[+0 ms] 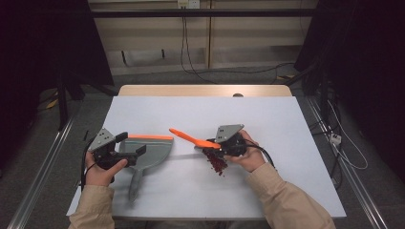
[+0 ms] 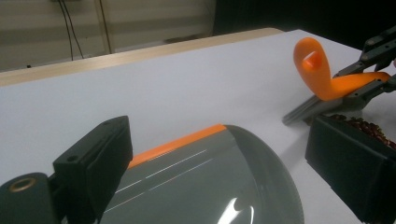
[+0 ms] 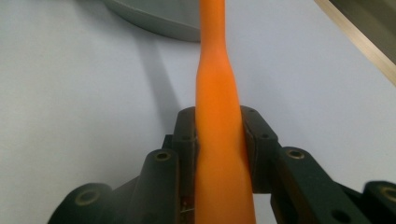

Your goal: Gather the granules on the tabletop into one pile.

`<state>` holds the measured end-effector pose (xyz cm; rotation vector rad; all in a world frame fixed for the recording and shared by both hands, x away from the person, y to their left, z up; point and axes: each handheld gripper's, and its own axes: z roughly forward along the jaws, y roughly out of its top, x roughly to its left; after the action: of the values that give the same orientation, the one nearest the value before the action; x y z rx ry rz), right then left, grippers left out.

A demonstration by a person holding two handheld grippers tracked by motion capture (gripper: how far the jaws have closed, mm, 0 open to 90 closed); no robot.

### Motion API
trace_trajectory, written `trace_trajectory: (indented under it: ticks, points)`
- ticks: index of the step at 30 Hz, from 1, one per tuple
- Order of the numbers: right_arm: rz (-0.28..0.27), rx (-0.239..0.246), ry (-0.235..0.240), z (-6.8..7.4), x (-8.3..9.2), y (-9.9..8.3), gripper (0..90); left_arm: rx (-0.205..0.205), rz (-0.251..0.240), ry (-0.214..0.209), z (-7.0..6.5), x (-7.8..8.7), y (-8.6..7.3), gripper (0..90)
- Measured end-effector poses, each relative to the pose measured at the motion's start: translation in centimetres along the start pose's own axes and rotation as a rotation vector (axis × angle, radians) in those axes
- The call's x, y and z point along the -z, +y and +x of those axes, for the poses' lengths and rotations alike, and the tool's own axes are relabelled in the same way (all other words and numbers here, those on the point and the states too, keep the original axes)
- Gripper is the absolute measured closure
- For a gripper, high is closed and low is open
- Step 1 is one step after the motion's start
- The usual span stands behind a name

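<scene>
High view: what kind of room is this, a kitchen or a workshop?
Probably a lab or test setup, not a kitchen: a plain white table, loose cables along the back wall, and handheld grippers working a brush and dustpan.

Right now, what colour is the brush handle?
Bright orange. The brush handle shows best in the right gripper view.

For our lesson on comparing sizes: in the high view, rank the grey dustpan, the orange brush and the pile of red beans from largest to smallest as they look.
1. Grey dustpan, the largest, pan and handle together.
2. Orange brush, held in the right gripper, shorter and much thinner.
3. Pile of red beans, the smallest patch.
</scene>
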<state>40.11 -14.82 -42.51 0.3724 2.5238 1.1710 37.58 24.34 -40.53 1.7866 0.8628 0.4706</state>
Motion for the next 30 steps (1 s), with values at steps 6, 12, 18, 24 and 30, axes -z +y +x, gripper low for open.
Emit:
trace_trajectory:
  ticks: [6,12,18,24,30]
  points:
    - [-0.022,-0.019,-0.012,0.51,0.24,-0.16,71.0,0.000,-0.001,-0.001,-0.18,0.04,0.05,7.3]
    - [-0.034,-0.039,-0.007,0.55,0.30,-0.27,71.1,0.002,-0.007,-0.003,-0.22,0.08,0.08,7.3]
    - [-0.034,-0.025,0.013,0.96,0.40,-0.10,71.1,-0.001,-0.005,-0.005,-0.28,0.09,0.09,7.3]
    - [-0.038,-0.018,0.007,1.00,0.51,-0.09,71.1,-0.006,-0.005,-0.005,-0.36,0.16,0.14,7.3]
    - [-0.077,-0.045,-0.012,0.55,0.95,-0.06,71.1,-0.005,0.003,-0.010,-0.46,0.15,0.12,7.3]
